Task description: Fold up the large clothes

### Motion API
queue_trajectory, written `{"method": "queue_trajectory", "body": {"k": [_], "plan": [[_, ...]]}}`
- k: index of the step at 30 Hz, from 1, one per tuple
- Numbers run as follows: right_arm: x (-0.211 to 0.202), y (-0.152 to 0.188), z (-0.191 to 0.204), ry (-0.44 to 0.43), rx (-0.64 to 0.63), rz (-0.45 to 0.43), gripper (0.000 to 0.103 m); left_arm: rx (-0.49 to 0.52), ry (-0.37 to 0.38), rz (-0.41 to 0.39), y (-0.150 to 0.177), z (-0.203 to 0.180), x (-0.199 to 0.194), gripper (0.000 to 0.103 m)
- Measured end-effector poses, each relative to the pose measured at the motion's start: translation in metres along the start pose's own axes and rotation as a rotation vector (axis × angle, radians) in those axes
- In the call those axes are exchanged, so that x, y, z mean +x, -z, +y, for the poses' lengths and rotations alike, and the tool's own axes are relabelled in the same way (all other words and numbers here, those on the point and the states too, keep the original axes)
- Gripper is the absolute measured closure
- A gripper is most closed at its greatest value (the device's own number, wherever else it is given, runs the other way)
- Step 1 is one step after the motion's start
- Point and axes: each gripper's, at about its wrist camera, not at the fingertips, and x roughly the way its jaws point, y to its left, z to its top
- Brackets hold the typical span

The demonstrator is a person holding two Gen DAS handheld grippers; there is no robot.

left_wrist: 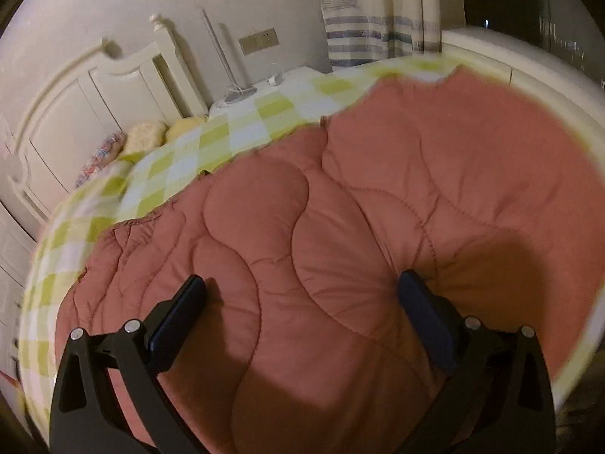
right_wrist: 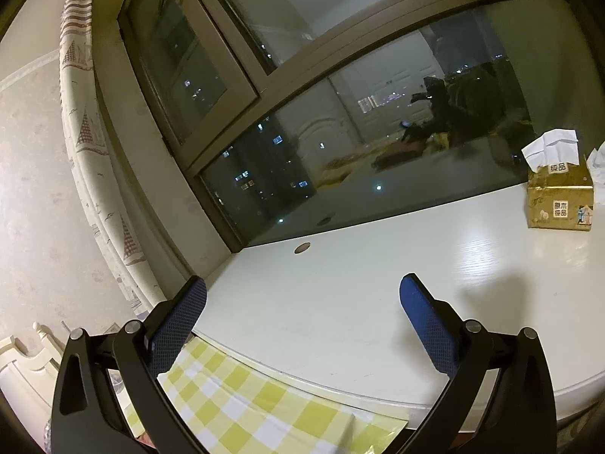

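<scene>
One pink quilted coat [left_wrist: 340,227] is spread on the bed [left_wrist: 159,174], over the yellow check sheet, with two pillows [left_wrist: 143,136] up by the headboard. Left claw [left_wrist: 302,283] hangs just above the coat, fingers wide apart, holding nothing. Right claw [right_wrist: 302,287] is wide apart too, pointed at the white table [right_wrist: 378,283] by the window; one tissue box [right_wrist: 559,196] sits there, no coat in that view.

Quilted salmon-pink padded garment [left_wrist: 378,227]: lying on yellow-and-white checked bedsheet [left_wrist: 242,128]. Cream panelled wooden headboard [left_wrist: 94,113]: behind sheet, left. White glossy windowsill ledge [right_wrist: 378,283]: beyond sheet edge, below dark window pane [right_wrist: 378,132]. Gold cardboard tissue box [right_wrist: 559,196]: on ledge, right.
</scene>
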Motion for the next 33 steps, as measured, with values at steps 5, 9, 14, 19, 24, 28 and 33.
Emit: {"method": "queue_trajectory", "body": {"k": [5,9,14,19,24,28,33], "plan": [[0.001,-0.001,0.0,0.008,-0.005,-0.001,0.005,-0.054,0.045,0.005,-0.012,0.021,-0.009,0.002],[0.002,0.001,0.003,0.005,-0.022,0.005,0.005,-0.039,0.03,-0.092,-0.047,0.021,-0.03,0.002],[0.002,0.0,0.006,0.003,-0.029,0.004,0.005,-0.009,0.02,-0.038,-0.086,0.006,0.002,0.002],[0.003,-0.001,0.004,0.006,-0.027,0.004,0.005,0.0,0.028,0.12,-0.088,-0.002,0.068,0.002],[0.007,0.0,0.004,0.007,-0.026,0.011,0.005,-0.061,0.09,0.14,-0.08,0.012,0.079,0.002],[0.006,0.001,0.007,0.001,-0.029,0.011,0.005,-0.054,0.08,0.131,-0.078,0.01,0.077,0.002],[0.005,0.001,0.008,0.002,-0.03,0.007,0.005,-0.057,0.074,0.119,-0.077,0.011,0.074,0.002]]}}
